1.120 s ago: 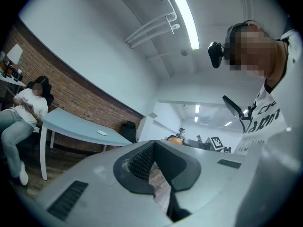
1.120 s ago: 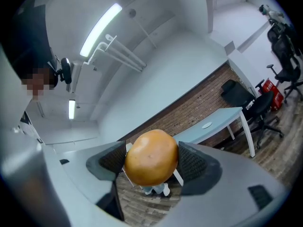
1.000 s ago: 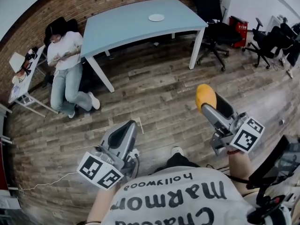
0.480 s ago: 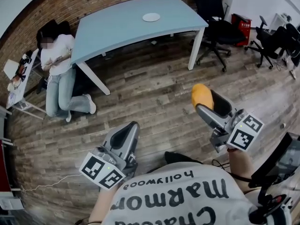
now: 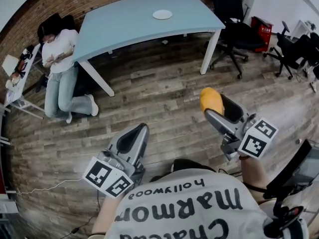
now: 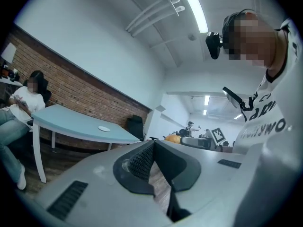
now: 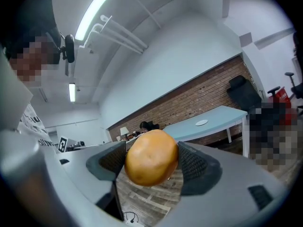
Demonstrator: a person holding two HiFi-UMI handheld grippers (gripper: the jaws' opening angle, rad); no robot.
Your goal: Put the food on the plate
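My right gripper [image 5: 215,106] is shut on a round orange bun [image 5: 211,99], held above the wooden floor; the bun [image 7: 151,157] fills the gap between the pads in the right gripper view. My left gripper [image 5: 137,134] is shut with nothing between its jaws, low at the left in the head view. A small white plate [image 5: 162,14] lies on the light blue table [image 5: 134,21] far ahead; the plate [image 7: 201,122] also shows small in the right gripper view and the plate [image 6: 103,128] in the left gripper view.
A seated person [image 5: 60,68] is at the table's left end beside a small white side table [image 5: 15,78]. Black office chairs [image 5: 234,29] stand right of the table, more chairs [image 5: 294,49] at the far right. Wooden floor [image 5: 164,98] lies between me and the table.
The table and plate have shifted slightly in the head view as the person moves. The right gripper with the bun has drifted a little left and up. The left gripper stays shut.
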